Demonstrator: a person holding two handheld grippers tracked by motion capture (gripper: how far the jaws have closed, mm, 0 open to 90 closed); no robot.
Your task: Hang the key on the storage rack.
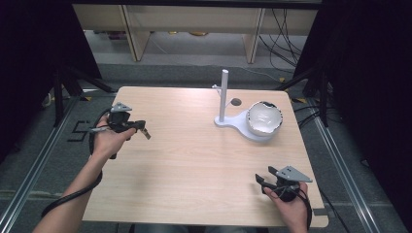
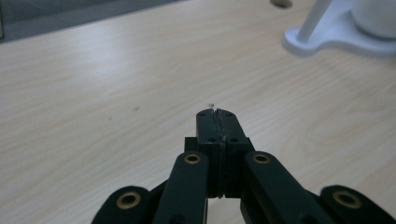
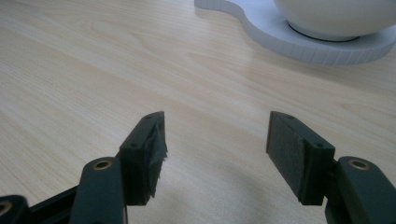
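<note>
A white bowl with a dark rim rests on the flat base of a white stand, whose upright post rises at the table's far right. My left gripper is held above the left side of the table, its jaws shut with nothing between them. My right gripper sits low near the front right corner, open and empty, pointing toward the stand base and bowl.
The light wooden table has a small round hole behind the stand. Black curtains flank both sides, and shelving legs and cables lie on the floor beyond the far edge. A cable trails from the left gripper.
</note>
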